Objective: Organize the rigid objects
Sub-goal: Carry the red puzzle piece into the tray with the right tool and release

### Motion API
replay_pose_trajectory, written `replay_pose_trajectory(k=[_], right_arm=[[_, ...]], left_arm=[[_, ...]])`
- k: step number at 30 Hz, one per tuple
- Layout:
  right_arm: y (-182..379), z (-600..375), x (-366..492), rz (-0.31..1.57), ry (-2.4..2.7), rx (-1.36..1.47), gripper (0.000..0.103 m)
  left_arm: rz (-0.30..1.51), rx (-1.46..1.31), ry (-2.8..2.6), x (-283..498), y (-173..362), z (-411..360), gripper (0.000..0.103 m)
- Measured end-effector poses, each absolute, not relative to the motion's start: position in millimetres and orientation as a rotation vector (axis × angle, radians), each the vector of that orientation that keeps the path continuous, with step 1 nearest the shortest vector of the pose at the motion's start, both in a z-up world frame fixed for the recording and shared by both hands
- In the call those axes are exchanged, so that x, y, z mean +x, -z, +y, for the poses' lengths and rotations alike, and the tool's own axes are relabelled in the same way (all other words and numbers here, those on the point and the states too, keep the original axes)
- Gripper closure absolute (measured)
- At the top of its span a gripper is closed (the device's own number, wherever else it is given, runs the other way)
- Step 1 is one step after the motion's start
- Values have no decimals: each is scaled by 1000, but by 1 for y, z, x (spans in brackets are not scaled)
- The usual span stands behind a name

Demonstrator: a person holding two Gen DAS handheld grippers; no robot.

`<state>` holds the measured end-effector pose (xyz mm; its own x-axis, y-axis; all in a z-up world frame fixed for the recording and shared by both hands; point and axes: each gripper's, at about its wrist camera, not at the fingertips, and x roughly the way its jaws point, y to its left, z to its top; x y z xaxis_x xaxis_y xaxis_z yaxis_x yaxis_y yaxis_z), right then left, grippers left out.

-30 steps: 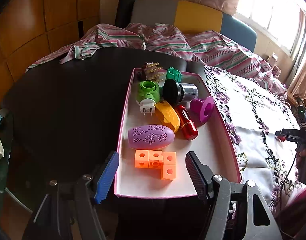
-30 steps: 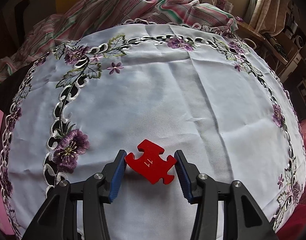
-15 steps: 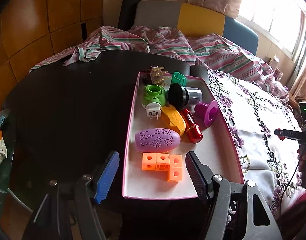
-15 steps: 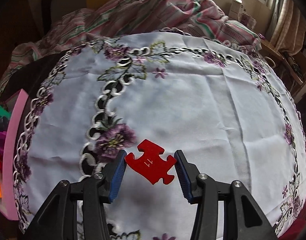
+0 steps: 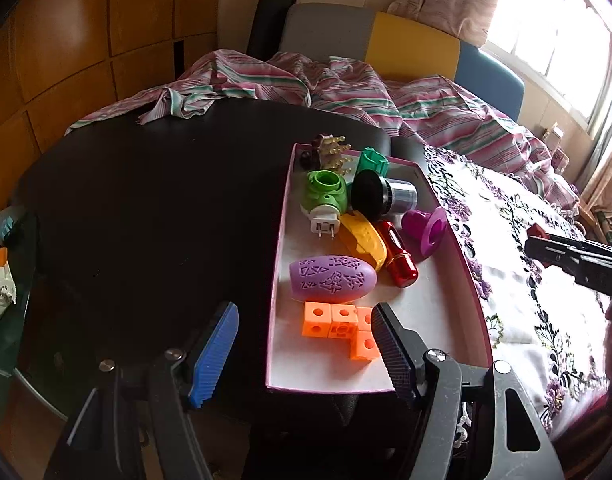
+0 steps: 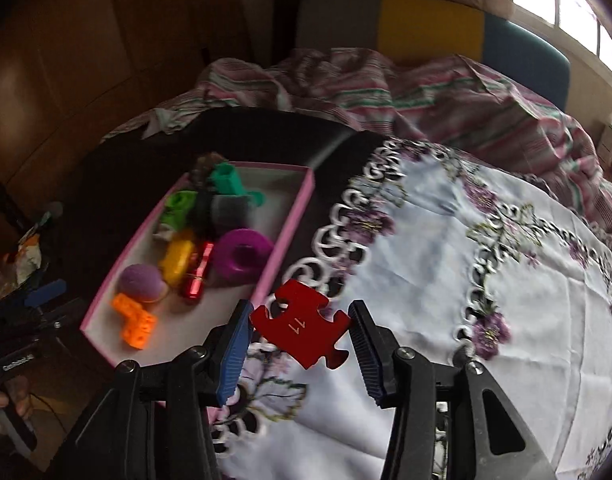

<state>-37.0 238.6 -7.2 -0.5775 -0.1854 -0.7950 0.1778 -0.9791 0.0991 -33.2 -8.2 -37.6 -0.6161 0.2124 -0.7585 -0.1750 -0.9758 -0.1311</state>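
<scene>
Red puzzle piece [image 6: 302, 330] clamped between right tongs [image 6: 300, 346], off the cloth.

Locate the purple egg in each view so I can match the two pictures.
Left wrist: the purple egg lies on its side in the pink box, lower centre, just above the orange cubes.
Right wrist: the egg sits left of centre, end-on, in the box's near end, just above the orange cubes.
Shared landmark: the red cylinder right beside it, in both views.
</scene>
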Motion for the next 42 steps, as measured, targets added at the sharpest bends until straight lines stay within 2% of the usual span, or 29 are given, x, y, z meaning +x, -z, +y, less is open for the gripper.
replay_pose_trajectory(k=[6,14,19,25,31,35,42], right_arm=[[22,177,-46,77,2476,1345,54],[73,143,-69,324,2431,1554,54],[85,151,-77,231,2460,1558,54],[88,150,-72,244,2496,1523,53],[78,158,-59,161,2537,1468,49],[68,159,-51,115,2593,1419,43],[48,160,-38,7,2755,1332,43]], left_arm=[[-92,-1256,-2668,-33,39,-21,33],[-116,-1266,-2687,-34,42,-31,33],[-108,-1271,-2683,-35,44,-29,33],[-82,-1254,-2697,-33,41,-25,33],[-65,-1235,-2725,-31,36,-25,27],[-49,-1227,-2740,-29,34,-23,26],[-50,-1183,-2772,-21,27,-19,16]])
